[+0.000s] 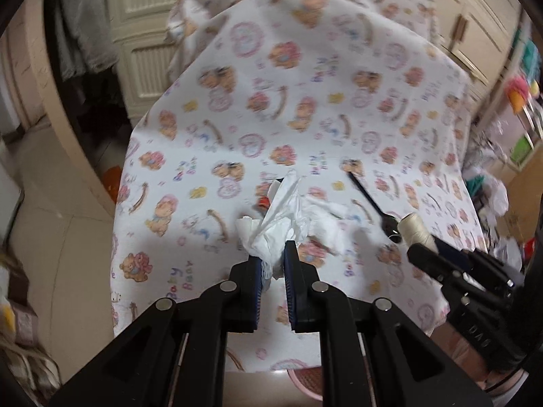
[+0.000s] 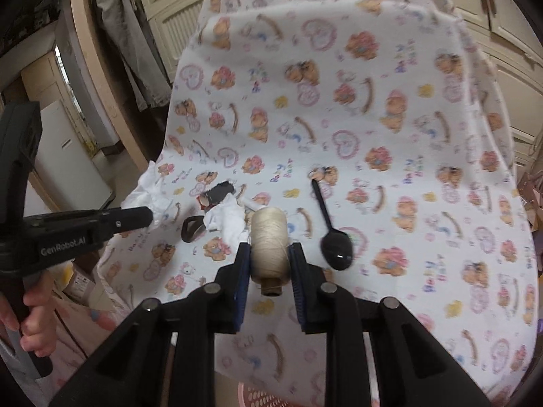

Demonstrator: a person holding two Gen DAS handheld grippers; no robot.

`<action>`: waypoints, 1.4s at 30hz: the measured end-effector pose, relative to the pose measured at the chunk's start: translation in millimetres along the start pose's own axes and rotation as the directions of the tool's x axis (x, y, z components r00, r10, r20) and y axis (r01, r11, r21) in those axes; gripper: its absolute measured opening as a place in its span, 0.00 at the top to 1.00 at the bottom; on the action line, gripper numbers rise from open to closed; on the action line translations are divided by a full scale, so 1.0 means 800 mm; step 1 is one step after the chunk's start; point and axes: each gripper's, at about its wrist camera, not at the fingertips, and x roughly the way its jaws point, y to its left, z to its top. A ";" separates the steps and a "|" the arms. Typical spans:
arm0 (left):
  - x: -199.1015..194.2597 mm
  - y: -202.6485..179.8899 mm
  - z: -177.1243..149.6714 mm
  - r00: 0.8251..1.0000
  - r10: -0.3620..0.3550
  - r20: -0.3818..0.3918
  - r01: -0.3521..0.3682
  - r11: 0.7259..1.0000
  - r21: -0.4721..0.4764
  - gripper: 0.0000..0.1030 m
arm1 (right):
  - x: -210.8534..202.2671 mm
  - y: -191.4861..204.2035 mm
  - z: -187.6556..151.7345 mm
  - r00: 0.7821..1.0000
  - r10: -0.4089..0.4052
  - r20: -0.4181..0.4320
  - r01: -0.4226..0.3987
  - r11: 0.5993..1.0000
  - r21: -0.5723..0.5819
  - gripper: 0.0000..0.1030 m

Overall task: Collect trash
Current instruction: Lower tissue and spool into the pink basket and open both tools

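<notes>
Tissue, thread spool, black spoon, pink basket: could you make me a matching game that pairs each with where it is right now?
Things:
1. crumpled white tissue
2. cream thread spool
3. black plastic spoon
4. pink basket

Places:
A. lying loose on the bear-print cloth
B. held in the left hand-held gripper
C. below the cloth's near edge
D. held in the right hand-held gripper

Pairs: 1-B, 2-D, 3-A, 4-C

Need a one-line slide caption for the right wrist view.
Right gripper clamps a cream thread spool above the bear-print cloth, black spoon alongside.
</notes>
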 end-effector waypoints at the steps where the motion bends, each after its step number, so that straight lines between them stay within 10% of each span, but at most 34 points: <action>1: -0.009 -0.007 0.001 1.000 -0.004 0.011 0.004 1.000 0.021 0.89 | -0.010 -0.003 0.000 1.000 -0.007 -0.009 0.007 1.000 0.015 0.79; 18: -0.116 -0.106 -0.070 0.982 -0.122 0.143 0.115 0.992 0.051 0.89 | -0.127 -0.016 -0.069 0.998 0.027 -0.051 -0.019 0.989 0.149 0.79; 24: -0.044 -0.109 -0.104 0.997 -0.065 -0.034 0.067 0.995 0.075 0.89 | -0.088 -0.037 -0.092 0.985 0.013 -0.172 0.016 0.986 0.168 0.79; 42: 0.036 -0.109 -0.147 0.956 -0.072 -0.284 0.089 0.995 0.045 0.89 | 0.008 -0.059 -0.145 0.910 0.031 -0.413 0.078 0.966 0.245 0.79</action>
